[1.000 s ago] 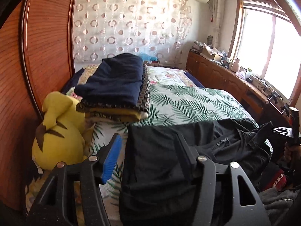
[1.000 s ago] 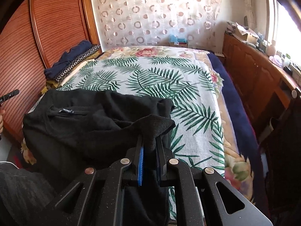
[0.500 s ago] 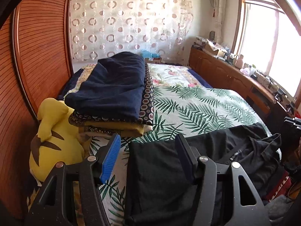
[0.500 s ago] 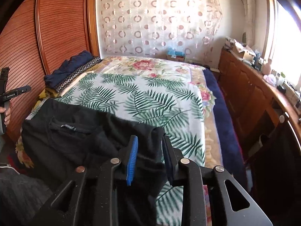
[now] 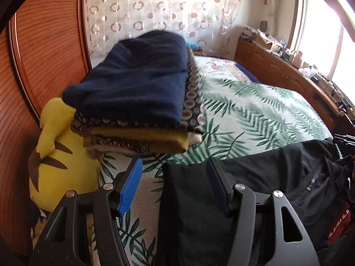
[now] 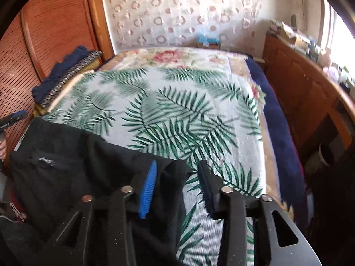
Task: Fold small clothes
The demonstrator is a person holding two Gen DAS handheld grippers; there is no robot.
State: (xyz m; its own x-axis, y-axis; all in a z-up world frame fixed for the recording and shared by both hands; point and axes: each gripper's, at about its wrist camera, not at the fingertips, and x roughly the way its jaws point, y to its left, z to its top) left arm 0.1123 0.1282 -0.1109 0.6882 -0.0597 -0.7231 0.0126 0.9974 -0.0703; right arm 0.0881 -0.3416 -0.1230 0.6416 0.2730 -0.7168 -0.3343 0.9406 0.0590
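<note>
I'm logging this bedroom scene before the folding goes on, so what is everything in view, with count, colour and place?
black garment: one, black, spread along the near edge of the bed
stack of folded clothes: one, navy on top with patterned and mustard layers below, on the bed beside the wooden wall
plush toy: one, yellow with brown marks, between the stack and the wooden wall
bed cover: one, white with green palm leaves, across the bed
curtain: one, pale with ring pattern, behind the bed
wooden cabinet: one, brown, along the window side, cluttered on top
left gripper: open, garment edge between its fingers, pads apart from it
right gripper: fingers opening, garment corner loose between them
</note>
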